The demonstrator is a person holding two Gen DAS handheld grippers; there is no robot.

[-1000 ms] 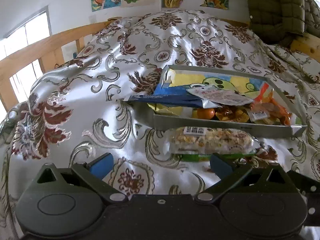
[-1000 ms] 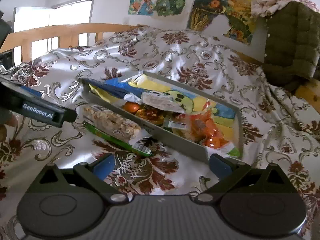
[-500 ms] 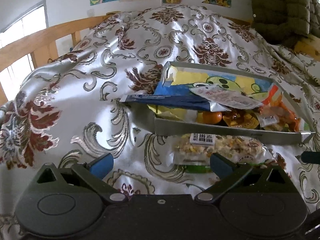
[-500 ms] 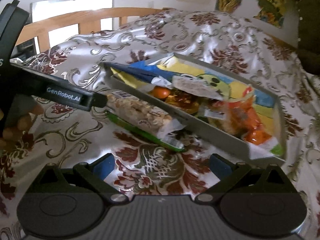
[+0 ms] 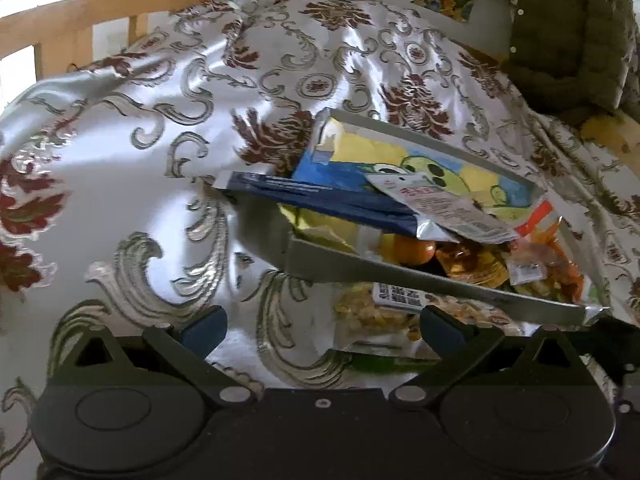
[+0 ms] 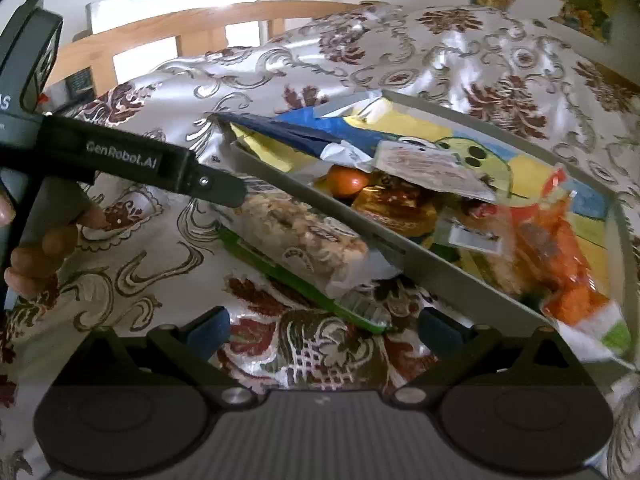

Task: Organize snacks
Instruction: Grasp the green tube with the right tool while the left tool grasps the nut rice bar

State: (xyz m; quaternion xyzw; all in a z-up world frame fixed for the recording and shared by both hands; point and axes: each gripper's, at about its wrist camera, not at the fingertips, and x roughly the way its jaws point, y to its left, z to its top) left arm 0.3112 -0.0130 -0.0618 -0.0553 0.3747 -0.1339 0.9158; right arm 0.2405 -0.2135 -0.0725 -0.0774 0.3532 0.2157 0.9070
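A grey tray point(image 5: 400, 278) lies on the bed, piled with snacks: a dark blue packet point(image 5: 320, 196), a white packet point(image 5: 440, 204), a mandarin point(image 5: 414, 248) and orange wrappers point(image 5: 556, 264). Outside its near wall lies a clear nut bar packet point(image 5: 376, 312) on top of a green packet point(image 5: 380, 364). My left gripper point(image 5: 322, 326) is open and low over the bed, with the nut bar just ahead by its right finger. My right gripper point(image 6: 324, 328) is open, with the green packet's end point(image 6: 360, 312) between its fingers. The nut bar point(image 6: 304, 232) lies against the tray wall point(image 6: 420, 260).
A hand point(image 6: 40, 248) holds the left gripper, whose finger point(image 6: 216, 190) reaches over the nut bar's far end. The flowered satin bedspread point(image 5: 160, 160) is rumpled. A wooden bed rail point(image 6: 180, 28) runs behind, and a green quilted jacket point(image 5: 572, 40) hangs at the back right.
Both grippers have moved forward and down toward the nut bar and the tray's near wall. The left gripper's finger now reaches further across the right wrist view. Nothing has been gripped.
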